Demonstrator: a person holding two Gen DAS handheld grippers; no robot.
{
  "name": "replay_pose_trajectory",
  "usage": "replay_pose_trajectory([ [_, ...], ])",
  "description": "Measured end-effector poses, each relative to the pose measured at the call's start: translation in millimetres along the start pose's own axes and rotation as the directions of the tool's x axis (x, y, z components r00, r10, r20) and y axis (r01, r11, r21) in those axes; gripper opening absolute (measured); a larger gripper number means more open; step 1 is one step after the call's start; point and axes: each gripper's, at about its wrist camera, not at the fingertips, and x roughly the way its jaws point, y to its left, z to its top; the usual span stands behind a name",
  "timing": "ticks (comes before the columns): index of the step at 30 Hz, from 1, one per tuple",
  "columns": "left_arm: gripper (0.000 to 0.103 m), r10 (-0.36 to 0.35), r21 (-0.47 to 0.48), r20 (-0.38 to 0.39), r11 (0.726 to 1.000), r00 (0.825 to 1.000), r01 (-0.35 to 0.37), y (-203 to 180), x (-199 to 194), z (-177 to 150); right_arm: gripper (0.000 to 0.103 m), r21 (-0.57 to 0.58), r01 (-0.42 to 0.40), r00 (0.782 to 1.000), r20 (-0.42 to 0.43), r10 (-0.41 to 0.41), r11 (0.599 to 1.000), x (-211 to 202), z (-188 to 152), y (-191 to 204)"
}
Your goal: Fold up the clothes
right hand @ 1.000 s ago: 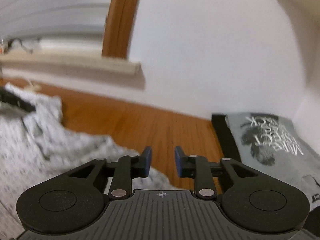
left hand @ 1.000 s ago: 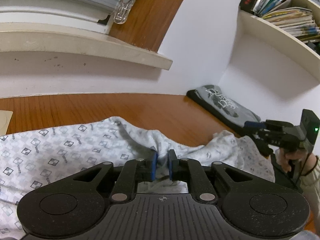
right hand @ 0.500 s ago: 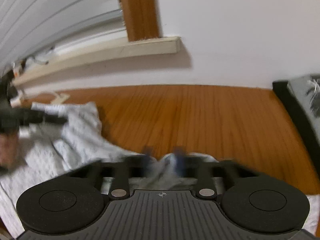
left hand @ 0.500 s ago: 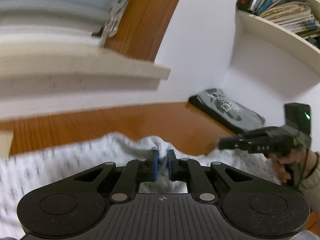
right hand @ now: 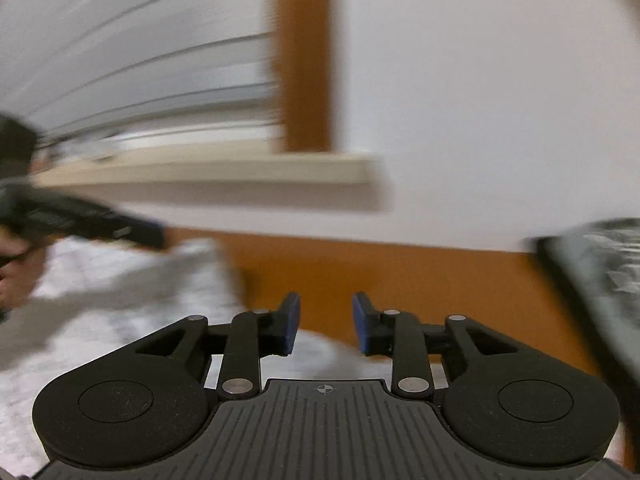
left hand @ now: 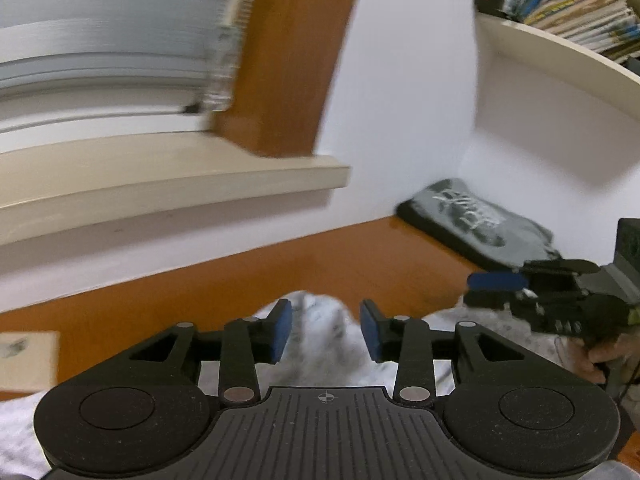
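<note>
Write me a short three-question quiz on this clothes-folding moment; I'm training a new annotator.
1. True or false: the left gripper has its jaws shut on the patterned white garment.
2. What lies in the table's far right corner?
A. folded grey printed shirt
B. towel
C. shoes
3. What colour are the right gripper pads?

Key:
1. False; the jaws are open.
2. A
3. Blue
</note>
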Motion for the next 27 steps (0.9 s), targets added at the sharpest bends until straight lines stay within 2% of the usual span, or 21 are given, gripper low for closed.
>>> replay_pose_trajectory([
  [2,0.044,0.035,-0.019,-0.005,0.999,0.999,-0.035,16,-17,-6,0.031,-0.071,-0.054,0.998,-0.044,0.051,0.996,13,1,21],
  [4,0.054,0.092,-0.026,-0.012,0.995,0.996,-0.092,31,-36,-15,0.031,-0.084,-0.121,0.991,-0.074,0.115,0.989,24,3,34],
  [6,0.056,0.158,-0.025,-0.022,0.987,0.987,-0.159,46,-54,-24,0.031,-0.084,-0.189,0.979,-0.097,0.181,0.978,35,6,48],
  [9,0.058,0.243,-0.030,-0.065,0.969,0.968,-0.245,68,-75,-39,0.031,-0.082,-0.265,0.959,-0.122,0.254,0.961,49,13,69],
  [11,0.062,0.292,-0.040,-0.097,0.954,0.951,-0.297,83,-83,-49,0.031,-0.088,-0.304,0.947,-0.136,0.291,0.949,56,19,83],
  [14,0.065,0.342,-0.039,-0.121,0.936,0.932,-0.348,98,-91,-59,0.031,-0.092,-0.363,0.921,-0.188,0.342,0.927,73,26,102],
  [17,0.066,0.383,-0.034,-0.139,0.920,0.913,-0.391,110,-99,-68,0.033,-0.100,-0.383,0.903,-0.250,0.349,0.918,87,26,115],
  [19,0.066,0.404,-0.029,-0.147,0.911,0.903,-0.412,118,-103,-74,0.034,-0.093,-0.390,0.897,-0.262,0.356,0.916,88,26,118],
  [21,0.066,0.397,-0.011,-0.139,0.915,0.907,-0.403,116,-104,-76,0.034,-0.075,-0.401,0.890,-0.268,0.369,0.913,88,27,118],
  [24,0.063,0.401,0.005,-0.128,0.915,0.907,-0.404,115,-105,-79,0.035,-0.026,-0.431,0.867,-0.288,0.406,0.902,89,29,117],
  [25,0.060,0.404,0.009,-0.122,0.914,0.906,-0.406,115,-104,-80,0.035,-0.019,-0.433,0.864,-0.293,0.409,0.901,90,30,118],
  [27,0.046,0.419,0.019,-0.102,0.908,0.902,-0.419,113,-106,-83,0.033,-0.020,-0.430,0.862,-0.305,0.404,0.902,91,29,118],
])
